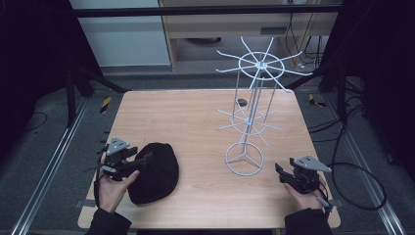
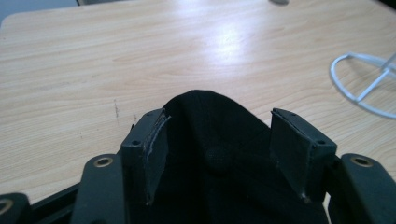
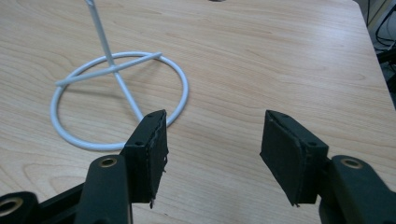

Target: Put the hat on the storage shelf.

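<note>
A black cap (image 1: 157, 172) lies on the wooden table (image 1: 186, 112) at the front left. My left gripper (image 1: 145, 159) reaches over its left side. In the left gripper view the cap (image 2: 219, 186) sits low between the wide-apart jaws of the left gripper (image 2: 219, 135), and the pads do not press on it. A white wire rack (image 1: 250, 120) with two tiers of spokes stands right of the middle. At the front right, my right gripper (image 1: 280, 172) is open and nothing is between its fingers; ahead of the right gripper (image 3: 212, 135) lies the rack's base ring (image 3: 183, 88).
A small dark object (image 1: 241, 102) lies on the table behind the rack. The rack's base ring (image 2: 346, 92) is off to the right of the cap. Bare wood stretches across the middle and far left. Metal rails and cables run along both sides of the table.
</note>
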`<state>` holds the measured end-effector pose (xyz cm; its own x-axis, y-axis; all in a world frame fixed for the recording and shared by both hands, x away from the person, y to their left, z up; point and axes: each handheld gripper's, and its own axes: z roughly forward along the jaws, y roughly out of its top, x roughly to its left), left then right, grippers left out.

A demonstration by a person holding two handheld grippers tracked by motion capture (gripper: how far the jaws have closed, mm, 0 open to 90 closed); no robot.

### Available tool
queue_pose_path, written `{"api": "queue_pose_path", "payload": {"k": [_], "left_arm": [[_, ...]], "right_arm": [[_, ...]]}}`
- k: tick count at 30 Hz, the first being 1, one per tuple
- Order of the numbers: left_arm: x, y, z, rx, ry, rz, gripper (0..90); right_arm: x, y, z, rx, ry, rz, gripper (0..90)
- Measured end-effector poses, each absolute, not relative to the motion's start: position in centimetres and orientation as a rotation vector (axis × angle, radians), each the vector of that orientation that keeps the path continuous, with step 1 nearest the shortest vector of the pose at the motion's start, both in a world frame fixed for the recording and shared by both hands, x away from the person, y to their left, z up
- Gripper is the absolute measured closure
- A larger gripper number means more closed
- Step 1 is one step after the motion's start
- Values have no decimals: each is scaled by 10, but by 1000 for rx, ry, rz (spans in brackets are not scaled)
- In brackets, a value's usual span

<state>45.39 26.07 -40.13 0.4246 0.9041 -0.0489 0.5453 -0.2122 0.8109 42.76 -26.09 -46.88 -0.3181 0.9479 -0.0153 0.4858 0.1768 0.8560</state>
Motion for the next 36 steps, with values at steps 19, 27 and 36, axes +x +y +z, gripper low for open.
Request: {"api": "queue_pose_path", "payload": {"k": [19, 27, 36], "left_arm": [[467, 256, -431, 2032, 1297, 494, 512], [468, 260, -432, 2026, 1342, 468, 770], [454, 263, -413, 1939, 1269, 538, 789]], "right_arm": [[430, -258, -474, 1364, 1934, 1032, 412], [432, -258, -476, 1363, 1947, 1023, 419], [431, -259, -475, 1369, 1944, 1028, 419]]}}
